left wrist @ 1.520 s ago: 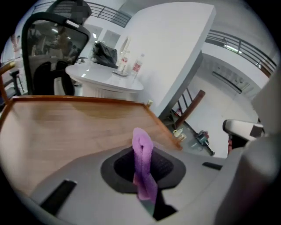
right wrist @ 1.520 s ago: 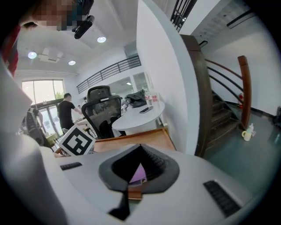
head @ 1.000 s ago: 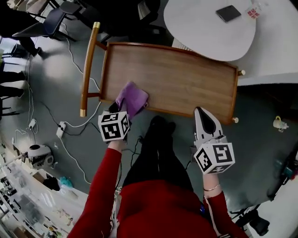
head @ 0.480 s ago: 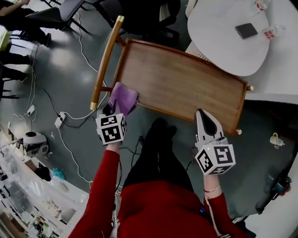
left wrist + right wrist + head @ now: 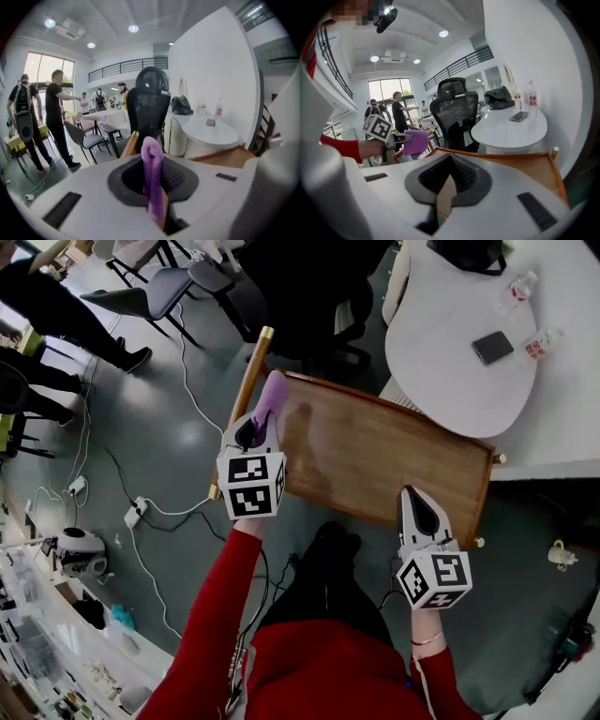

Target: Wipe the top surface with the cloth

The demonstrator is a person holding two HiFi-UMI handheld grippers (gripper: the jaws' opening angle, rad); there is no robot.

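Whereas a second ago the soft purple cloth (image 5: pixel 271 396) lay pressed flat on the near left corner of the rectangular brown wooden tray top (image 5: pixel 375 460), in the head view we now see it off the wood. It is raised over the left rim, just beside the brass-tipped wooden handle rail (image 5: pixel 254 371). The left gripper (image 5: pixel 251 432) has lifted with it and pinches one end, the rest of the cloth sticking out beyond the jaws. The right gripper (image 5: pixel 412 498) has kept to the near right part of the tray and takes no part.

In the left gripper view we find the cloth clamped as a narrow folded band between the jaws, which are closed tight on it. Beyond stand a black office chair (image 5: pixel 150 101) and a round white table (image 5: pixel 208 133).

In the right gripper view the jaws are drawn together with nothing between them. Past them the bare wood runs towards the left gripper, which holds the cloth clear of the surface at the left end.

We judge that the stroke has run off the left end, so wiping is paused. The cloth must come back down onto the wood before the rest of the surface, most of it toward the right, gets covered.
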